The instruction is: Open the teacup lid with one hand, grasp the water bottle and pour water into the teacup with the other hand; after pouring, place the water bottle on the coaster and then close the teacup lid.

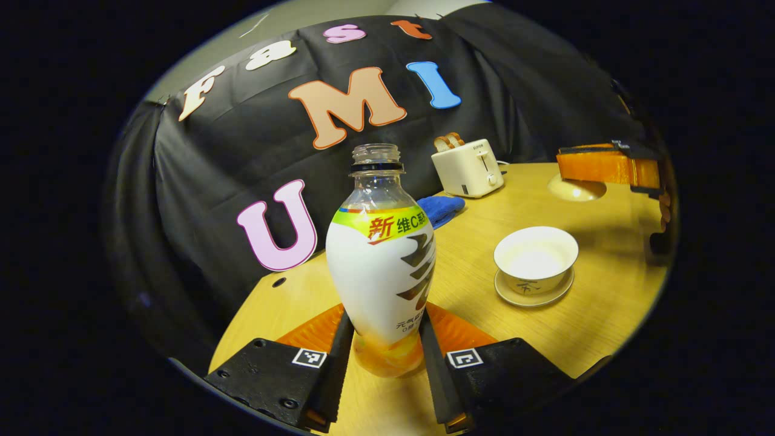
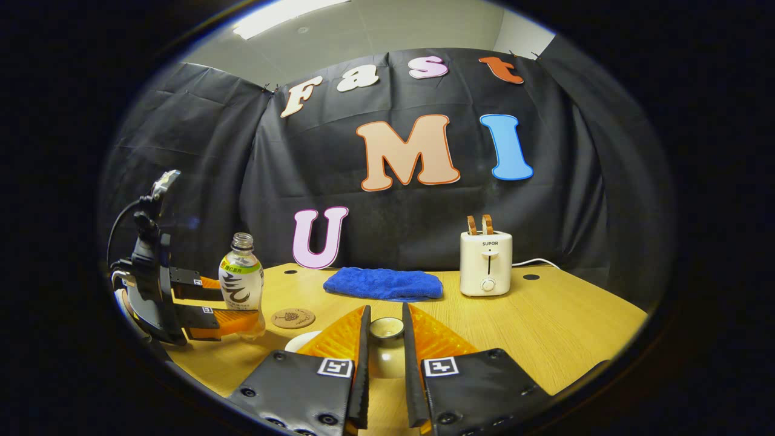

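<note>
Left gripper [image 1: 382,357]: both fingers press the lower sides of the water bottle [image 1: 381,266], one on each flank. In the right gripper view the same gripper [image 2: 233,306] sits far off to the left, clamped on the bottle [image 2: 241,284], with a cable looping from its body.

Water bottle: upright, uncapped, neck open, white label with a green band; orange liquid shows at its base. It stands on the table [image 1: 599,327] directly between the left gripper's fingers.

Teacup [image 1: 536,259]: ahead and to the right of the left gripper, uncovered, pale inside, standing on its saucer [image 1: 533,295]. Whether it holds water cannot be told.

Right gripper [image 2: 385,348]: fingers drawn close on the teacup lid [image 2: 386,339], pinching it by its knob side; the lid hangs between them. In the left gripper view this gripper [image 1: 605,166] appears at far right, above the lid [image 1: 576,188].

Coaster [image 2: 293,317]: round, brown, flat on the table, ahead-left of the right gripper and just right of the bottle.

Blue cloth [image 2: 382,283]: folded, beyond the right gripper's fingertips, near the wall.

Toaster [image 2: 485,264]: cream, two slices of toast [image 2: 478,224] standing up in it, ahead-right of the right gripper, cord trailing right.
</note>
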Demonstrator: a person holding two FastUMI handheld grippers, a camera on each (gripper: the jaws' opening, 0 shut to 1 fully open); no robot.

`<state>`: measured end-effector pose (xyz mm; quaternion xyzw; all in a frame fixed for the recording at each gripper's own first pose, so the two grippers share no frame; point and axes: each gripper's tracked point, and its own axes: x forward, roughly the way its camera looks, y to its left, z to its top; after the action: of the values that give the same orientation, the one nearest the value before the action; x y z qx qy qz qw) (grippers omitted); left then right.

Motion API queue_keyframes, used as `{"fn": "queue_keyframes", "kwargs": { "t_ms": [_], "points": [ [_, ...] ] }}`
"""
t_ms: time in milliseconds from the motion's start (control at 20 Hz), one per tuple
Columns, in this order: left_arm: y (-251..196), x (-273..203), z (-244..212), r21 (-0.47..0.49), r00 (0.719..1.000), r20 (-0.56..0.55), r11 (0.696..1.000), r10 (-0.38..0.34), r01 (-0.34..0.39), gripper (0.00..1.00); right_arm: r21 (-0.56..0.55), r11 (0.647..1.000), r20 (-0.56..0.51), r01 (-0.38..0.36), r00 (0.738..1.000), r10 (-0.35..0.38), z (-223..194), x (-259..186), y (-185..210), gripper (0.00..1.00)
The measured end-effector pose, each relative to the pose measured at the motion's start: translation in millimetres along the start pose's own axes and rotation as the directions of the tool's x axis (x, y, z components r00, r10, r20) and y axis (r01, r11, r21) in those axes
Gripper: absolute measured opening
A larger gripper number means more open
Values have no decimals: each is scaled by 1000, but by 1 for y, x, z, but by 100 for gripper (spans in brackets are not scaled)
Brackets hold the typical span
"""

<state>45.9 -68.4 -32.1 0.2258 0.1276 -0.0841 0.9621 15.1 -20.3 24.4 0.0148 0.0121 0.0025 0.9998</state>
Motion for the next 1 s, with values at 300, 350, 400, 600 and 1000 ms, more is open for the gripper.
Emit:
{"fn": "queue_keyframes", "kwargs": {
  "t_ms": [300, 350, 400, 600, 1000],
  "points": [
    [2, 6, -6, 234, 999, -30, 972, 40, -32, 57, 6, 1000, 4, 3, 1000, -3, 2, -1, -2, 29],
    [-2, 6, -4, 258, 999, -23, 966, 26, -19, 57, 8, 1000, 3, 2, 1000, -2, 2, -1, -3, 29],
    [-6, 8, -1, 274, 1000, -20, 962, 14, -8, 57, 12, 1000, 4, -1, 1000, 1, 3, -1, -2, 29],
    [-7, 12, 7, 376, 1000, -10, 926, 26, -20, 57, 5, 1000, 9, -1, 1000, 1, 5, -3, -1, 29],
    [-4, 17, 12, 596, 998, 14, 801, 69, -64, 56, 21, 1000, 17, 9, 1000, -9, 9, -4, -7, 29]
  ]
}}
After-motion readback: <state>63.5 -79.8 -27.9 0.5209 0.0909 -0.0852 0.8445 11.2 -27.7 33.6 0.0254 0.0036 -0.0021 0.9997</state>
